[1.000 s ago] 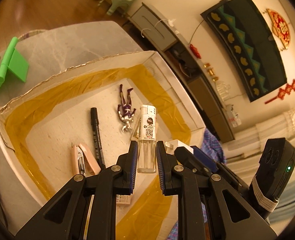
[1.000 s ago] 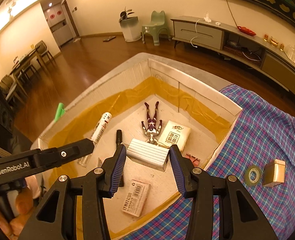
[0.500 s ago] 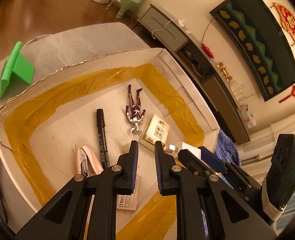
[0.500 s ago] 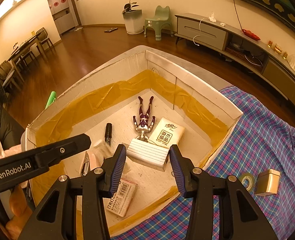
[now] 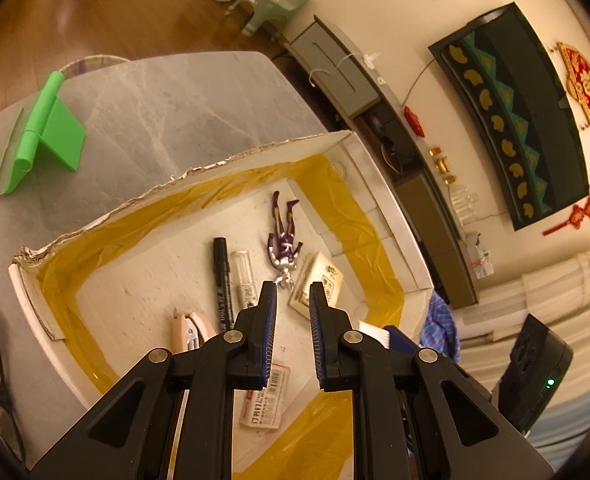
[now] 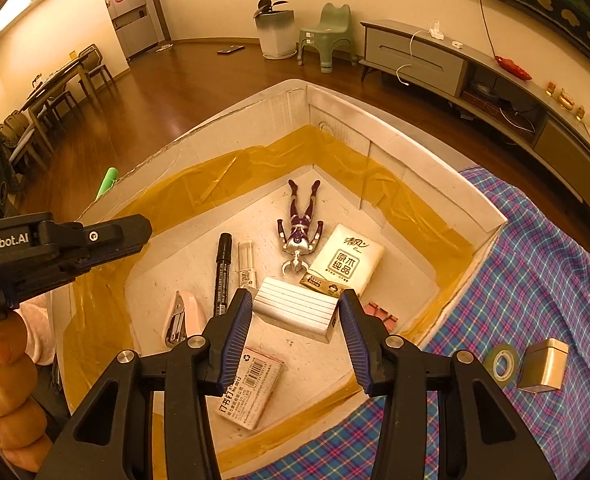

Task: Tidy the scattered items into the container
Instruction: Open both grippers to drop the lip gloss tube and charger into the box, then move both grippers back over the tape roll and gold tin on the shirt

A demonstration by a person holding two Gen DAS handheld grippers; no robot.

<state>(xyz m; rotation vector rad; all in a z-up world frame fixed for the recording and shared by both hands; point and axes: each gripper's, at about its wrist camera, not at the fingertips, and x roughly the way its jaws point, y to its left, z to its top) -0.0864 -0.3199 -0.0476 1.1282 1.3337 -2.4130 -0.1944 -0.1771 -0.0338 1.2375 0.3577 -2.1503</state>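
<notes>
Hanging above the near end of the white foam container [image 6: 491, 216], the right gripper [image 6: 295, 312] grasps a white ruled box [image 6: 295, 312] by its short ends, its long axis running left to right between the jaws. The left gripper [image 5: 291, 300] hovers beside it, jaws clenched on nothing. Below, a flat printed staple box [image 6: 251, 388] lies on the container's rough floor, tilted toward the far right. Past it, left to right, lie a pink stapler [image 6: 183, 316], a black marker [image 6: 222, 272] and a clear plastic tube [image 6: 246, 264], all pointing near to far. A glossy purple-and-silver toy figure [image 6: 300, 232] lies with its feet at the far end, next to a soft white tissue pack [image 6: 347, 260]. Yellow tape [image 6: 215, 184] lines the container's walls. On the checked cloth [image 6: 535, 260] at the right sit a tape roll [image 6: 503, 362] and a small metal tin [image 6: 543, 364].
</notes>
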